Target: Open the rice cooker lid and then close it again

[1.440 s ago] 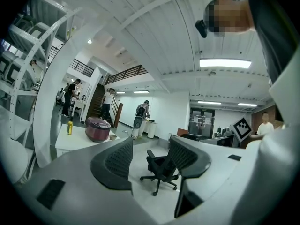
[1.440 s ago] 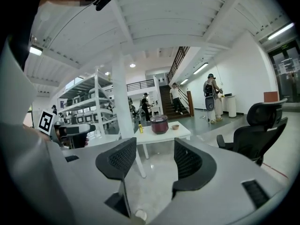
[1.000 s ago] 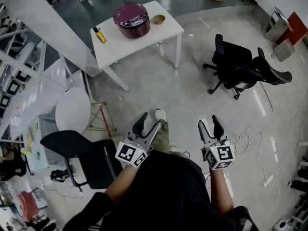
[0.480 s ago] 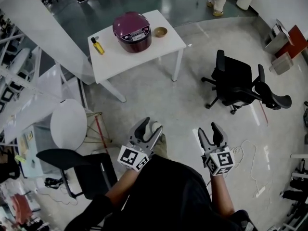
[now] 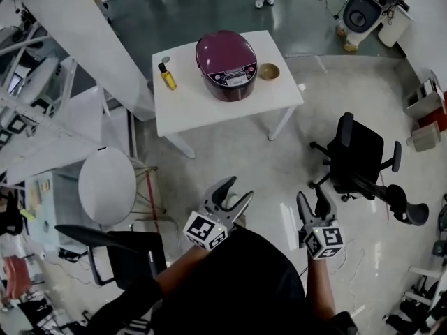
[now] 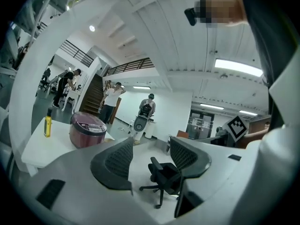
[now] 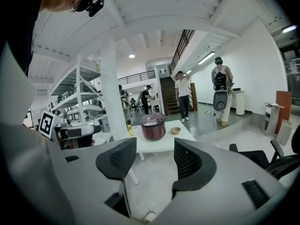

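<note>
The left gripper (image 5: 236,191) has its jaws spread apart and gripping nothing; through the gap between them, far beyond, a black office chair (image 6: 164,172) stands on the pale floor (image 5: 230,152). The right gripper (image 5: 312,197) also holds its jaws apart and closes on nothing. The maroon rice cooker (image 5: 226,65) sits with its lid down on a white bench (image 5: 202,103), well ahead of both pairs of jaws and touched by neither. In the right gripper view it lies almost straight ahead, just above the gap between the jaws. In the left gripper view it lies off to the left, beyond the left jaw. Just left of the cooker stands a yellow bottle (image 5: 167,77) with a dark cap. Just right of the cooker lies a small tan bowl (image 5: 269,71). In the head view the office chair stands ahead of the right gripper's jaws and to their right, well apart from the bench. Both grippers are held low and close to the person's body.
</note>
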A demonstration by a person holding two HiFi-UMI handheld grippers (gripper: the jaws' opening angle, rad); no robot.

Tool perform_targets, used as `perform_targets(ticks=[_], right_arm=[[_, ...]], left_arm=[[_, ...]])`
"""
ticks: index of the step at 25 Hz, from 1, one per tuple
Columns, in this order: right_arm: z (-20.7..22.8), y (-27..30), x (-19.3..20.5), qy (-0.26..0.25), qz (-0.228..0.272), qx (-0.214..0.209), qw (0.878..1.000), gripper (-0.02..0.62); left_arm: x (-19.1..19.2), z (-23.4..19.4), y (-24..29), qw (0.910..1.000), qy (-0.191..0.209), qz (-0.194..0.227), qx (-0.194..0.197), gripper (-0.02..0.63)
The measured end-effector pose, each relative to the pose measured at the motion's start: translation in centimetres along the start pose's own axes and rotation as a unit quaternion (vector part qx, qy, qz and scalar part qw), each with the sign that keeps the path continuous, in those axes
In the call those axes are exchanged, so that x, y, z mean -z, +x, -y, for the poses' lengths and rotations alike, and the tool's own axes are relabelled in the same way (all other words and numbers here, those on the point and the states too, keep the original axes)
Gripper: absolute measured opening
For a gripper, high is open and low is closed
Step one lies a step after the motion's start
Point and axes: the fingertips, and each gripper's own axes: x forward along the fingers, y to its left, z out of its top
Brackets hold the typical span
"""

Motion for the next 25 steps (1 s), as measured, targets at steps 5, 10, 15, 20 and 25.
perform_targets(ticks=[5, 10, 15, 20, 25], right_arm=[[0.0, 6.5, -2.6, -0.004, -0.002, -0.015, 1.000, 0.221], [-0.7, 11.8, -4.6, 0.005, 0.004, -0.038, 0.999, 0.221], [-1.5, 15.4, -5.7, -0.011, -0.005, -0.047, 0.999, 0.221], [-2.7, 17.9, -6.0, -0.023, -0.013, -0.054, 0.998, 0.221], [-4.6, 19.4, -6.1, -0.035, -0.023, -0.076, 0.996, 0.221]], left_arm=[[-2.7, -4.3, 3.8, 0.9999, 0.010, 0.011, 0.002, 0.229], [-3.7, -6.7, 6.4, 0.9997, 0.011, 0.008, 0.018, 0.229], [-4.1, -9.1, 7.4, 0.9998, -0.004, 0.010, 0.016, 0.229], [-4.5, -11.0, 7.1, 0.9998, 0.000, 0.016, 0.015, 0.229], [-5.3, -13.2, 6.2, 0.9994, -0.012, 0.031, -0.011, 0.229]])
